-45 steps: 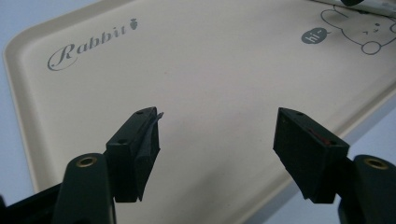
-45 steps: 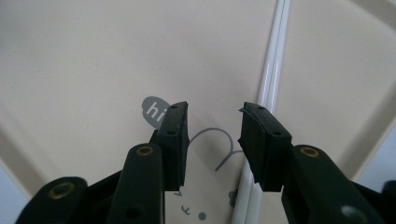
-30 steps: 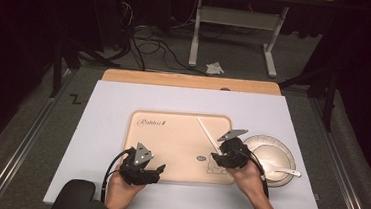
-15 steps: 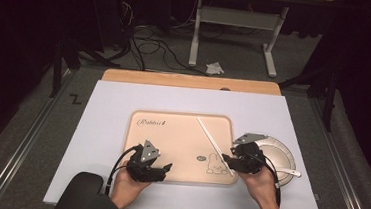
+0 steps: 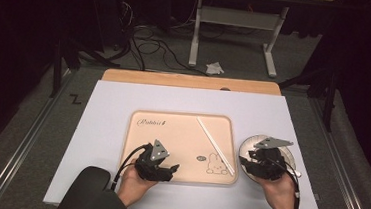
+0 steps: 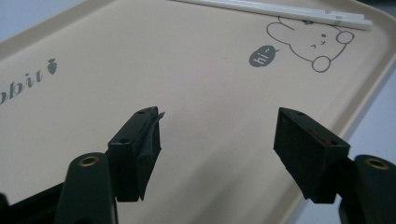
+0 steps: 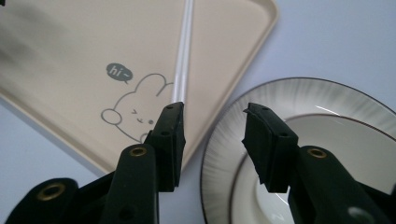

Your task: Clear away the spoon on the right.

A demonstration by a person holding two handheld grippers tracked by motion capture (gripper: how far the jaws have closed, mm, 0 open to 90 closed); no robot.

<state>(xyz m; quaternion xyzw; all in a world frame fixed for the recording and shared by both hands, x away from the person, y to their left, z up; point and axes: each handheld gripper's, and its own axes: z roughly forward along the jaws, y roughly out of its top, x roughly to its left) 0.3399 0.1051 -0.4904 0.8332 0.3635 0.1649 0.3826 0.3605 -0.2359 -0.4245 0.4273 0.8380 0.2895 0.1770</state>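
Dim room, dark toward the far side and the corners. Grey carpet floor [image 5: 32, 117] around a wooden table [image 5: 190, 81] topped by a pale board [image 5: 113, 104]. Beyond it, a white metal desk frame [image 5: 239, 33] on two feet, black cables [image 5: 148, 46] tangled on the floor beside it, a crumpled scrap of paper [image 5: 214, 67] nearby. Metal rail [image 5: 19, 151] along the left side

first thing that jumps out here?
The beige rabbit-print tray mid-table, with white chopsticks lying diagonally across its right side. Right of it sits a grey-rimmed plate; the right tongs hover open over its rim, the left tongs open over the tray's near edge.
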